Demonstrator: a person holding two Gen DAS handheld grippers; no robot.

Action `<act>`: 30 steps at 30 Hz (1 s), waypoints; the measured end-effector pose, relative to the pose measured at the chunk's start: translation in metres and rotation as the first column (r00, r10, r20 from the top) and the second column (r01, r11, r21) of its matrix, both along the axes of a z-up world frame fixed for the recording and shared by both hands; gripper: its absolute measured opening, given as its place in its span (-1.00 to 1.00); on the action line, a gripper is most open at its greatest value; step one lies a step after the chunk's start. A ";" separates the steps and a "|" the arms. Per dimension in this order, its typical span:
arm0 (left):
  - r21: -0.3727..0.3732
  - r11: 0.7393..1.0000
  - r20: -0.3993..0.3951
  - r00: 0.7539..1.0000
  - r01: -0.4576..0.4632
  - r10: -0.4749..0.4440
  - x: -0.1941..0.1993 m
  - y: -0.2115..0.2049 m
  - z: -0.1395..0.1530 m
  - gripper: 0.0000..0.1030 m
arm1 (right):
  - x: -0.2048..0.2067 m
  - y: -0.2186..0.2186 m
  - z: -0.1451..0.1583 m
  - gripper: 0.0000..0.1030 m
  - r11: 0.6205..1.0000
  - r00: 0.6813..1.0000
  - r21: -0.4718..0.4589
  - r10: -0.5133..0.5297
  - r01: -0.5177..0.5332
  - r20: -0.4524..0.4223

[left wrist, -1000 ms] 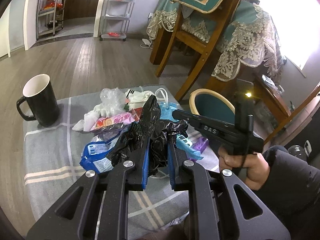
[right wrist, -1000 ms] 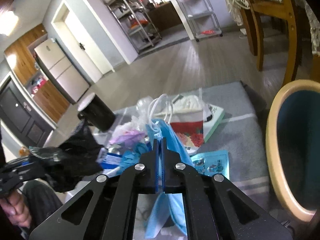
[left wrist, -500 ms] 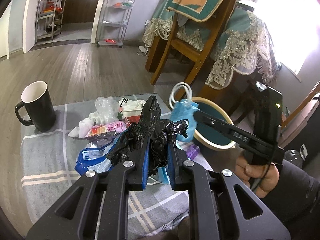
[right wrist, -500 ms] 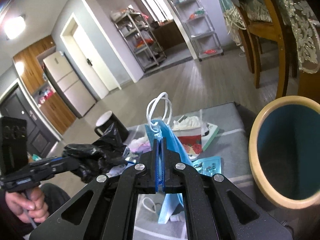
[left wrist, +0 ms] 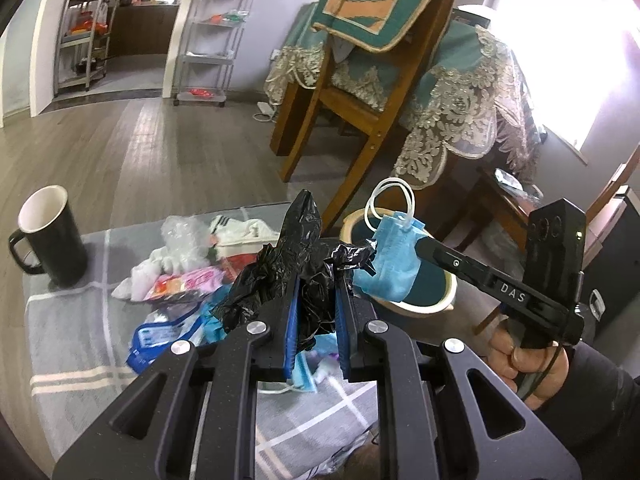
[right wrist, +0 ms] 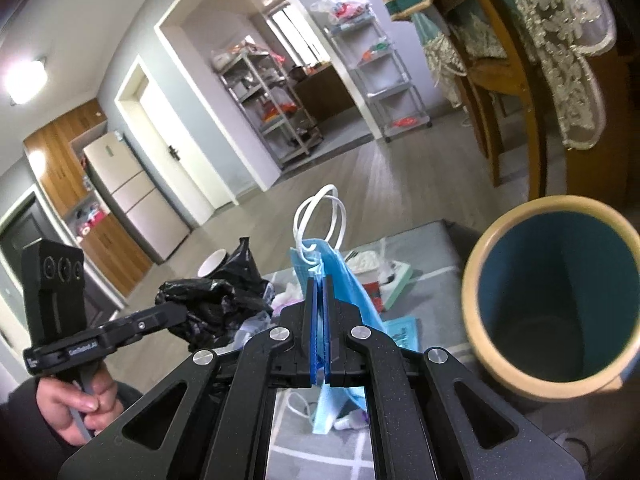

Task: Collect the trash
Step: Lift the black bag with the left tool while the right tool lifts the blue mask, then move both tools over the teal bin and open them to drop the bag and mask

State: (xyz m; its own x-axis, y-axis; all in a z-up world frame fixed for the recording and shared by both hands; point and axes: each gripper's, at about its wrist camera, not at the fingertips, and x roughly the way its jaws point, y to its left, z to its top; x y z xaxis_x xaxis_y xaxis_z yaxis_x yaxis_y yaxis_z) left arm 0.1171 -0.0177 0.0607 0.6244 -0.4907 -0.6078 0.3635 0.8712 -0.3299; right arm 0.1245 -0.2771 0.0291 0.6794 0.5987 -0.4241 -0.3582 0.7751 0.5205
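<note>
My left gripper (left wrist: 317, 280) is shut on a crumpled black plastic bag (left wrist: 296, 248), held above the trash pile. In the right wrist view the same left gripper (right wrist: 180, 314) and black bag (right wrist: 216, 308) hang at the left. My right gripper (right wrist: 320, 284) is shut on a blue face mask (right wrist: 352, 280) with white ear loops. The left wrist view shows the mask (left wrist: 394, 268) hanging over the near rim of a round teal bin (left wrist: 424, 311). The bin (right wrist: 476, 280) stands open just right of the mask. A pink wrapper (left wrist: 184, 284) and a blue packet (left wrist: 160, 336) lie on the table.
The low table wears a grey checked cloth (left wrist: 72, 344). A black mug (left wrist: 48, 236) stands at its left end. Clear plastic (left wrist: 180, 232) and white cloth lie at the back. A wooden chair (left wrist: 360, 120) and a lace-covered table (left wrist: 460, 92) stand beyond the bin.
The right gripper has lifted the blue mask off the table and carried it up and rightward to the bin's rim. The left gripper with the black bag has risen slightly.
</note>
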 end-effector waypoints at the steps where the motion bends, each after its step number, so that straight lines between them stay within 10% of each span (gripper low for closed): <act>1: 0.000 1.000 0.002 1.000 0.009 -0.009 0.002 -0.004 0.001 -0.71 | -0.001 -0.003 0.001 -0.94 1.000 1.000 -0.003 -0.013 0.013 0.002; 16: -0.056 0.985 -0.025 0.986 0.164 -0.165 0.039 -0.106 -0.009 -0.71 | -0.014 -0.072 -0.008 -0.94 0.926 0.926 -0.065 -0.375 0.372 -0.051; 30: -0.070 0.973 -0.126 0.966 0.218 -0.226 0.095 -0.204 -0.048 -0.70 | 0.001 -0.121 -0.044 -0.93 0.866 0.846 -0.072 -0.499 0.495 -0.190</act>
